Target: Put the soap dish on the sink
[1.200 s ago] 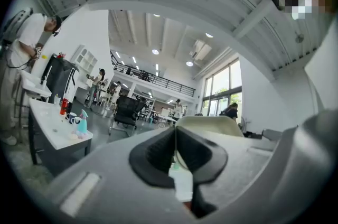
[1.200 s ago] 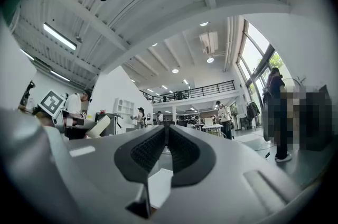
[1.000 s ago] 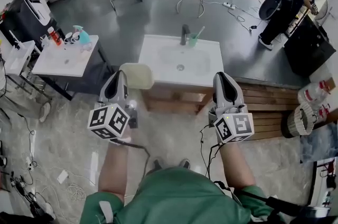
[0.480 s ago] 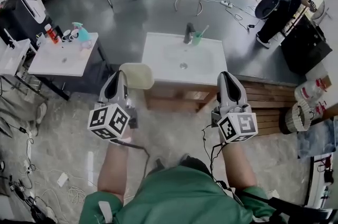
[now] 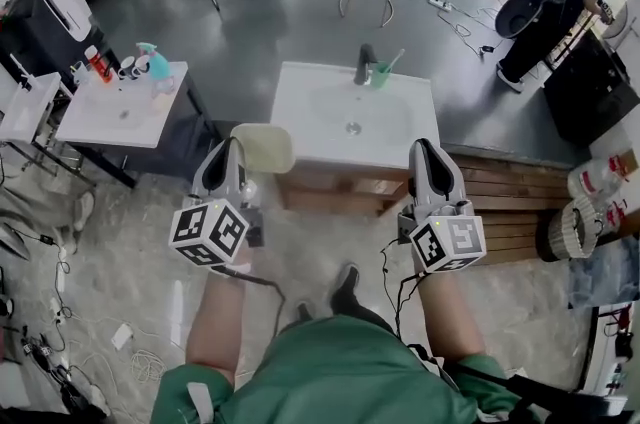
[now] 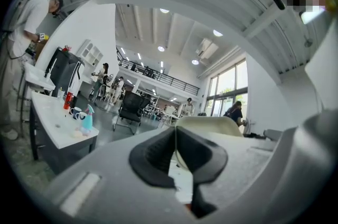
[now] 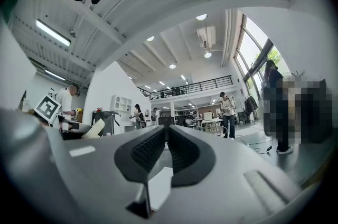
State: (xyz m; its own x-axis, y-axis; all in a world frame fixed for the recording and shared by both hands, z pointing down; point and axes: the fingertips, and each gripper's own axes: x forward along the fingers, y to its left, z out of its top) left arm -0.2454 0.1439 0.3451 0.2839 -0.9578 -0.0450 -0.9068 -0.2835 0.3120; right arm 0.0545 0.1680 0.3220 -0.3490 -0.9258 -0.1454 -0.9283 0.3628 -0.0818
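Left tongs pinch only the soap dish rim, right tongs closed empty; dish may slip before reaching the sink near edge.

Both forearms are stretched out in front, side by side and well apart, bare below the green sleeves. The left gripper points forward, roughly level, with its jaws pinched tight on the rim of the soap dish. The right gripper points the same way, jaws pressed together, nothing in them.
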